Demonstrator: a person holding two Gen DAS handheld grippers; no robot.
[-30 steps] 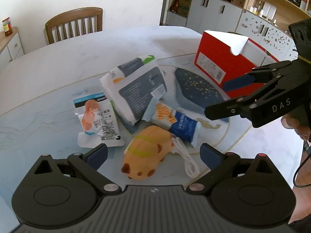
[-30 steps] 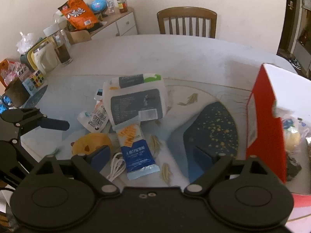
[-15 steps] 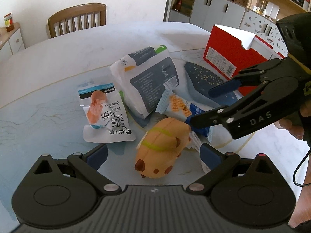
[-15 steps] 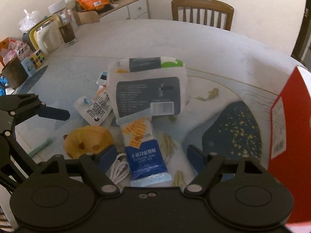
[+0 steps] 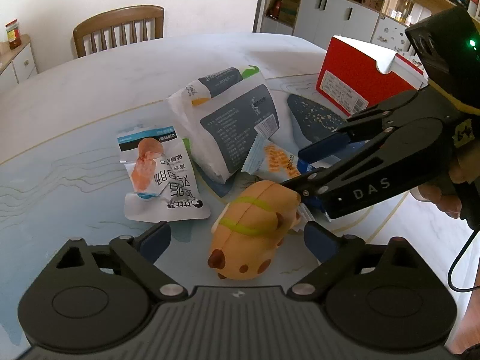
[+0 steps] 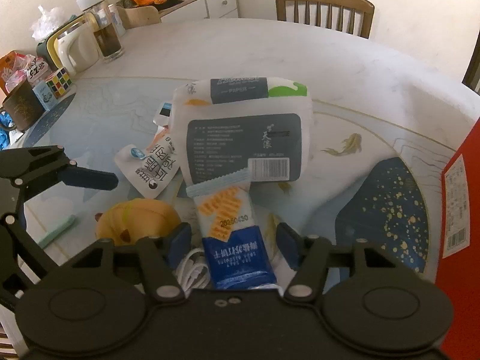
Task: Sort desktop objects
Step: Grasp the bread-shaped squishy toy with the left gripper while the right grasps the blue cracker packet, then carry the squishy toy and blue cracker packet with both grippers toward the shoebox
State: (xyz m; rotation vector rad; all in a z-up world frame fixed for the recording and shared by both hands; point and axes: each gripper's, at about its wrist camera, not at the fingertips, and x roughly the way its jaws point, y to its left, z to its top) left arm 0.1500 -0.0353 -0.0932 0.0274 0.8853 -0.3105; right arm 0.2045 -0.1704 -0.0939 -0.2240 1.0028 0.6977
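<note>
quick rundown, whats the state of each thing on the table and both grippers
left gripper: jaws closing, wide apart around the toy, not touching it
right gripper: jaws closing, pads not yet on the snack packet
orange toy: lying on its side
blue-and-white snack packet: sealed, flat
tissue pack: sealed, lying flat
chicken snack pouch: sealed, flat
red box: open on top
white cable: coiled

Black right gripper (image 5: 303, 165), blue pads (image 5: 324, 147), white "DAS" lettering, green LED

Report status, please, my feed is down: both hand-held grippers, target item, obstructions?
Right hand-held gripper closing around blue-and-white snack packet, pads not yet on it. Left hand-held gripper open over orange toy. White cable beside packet.
</note>
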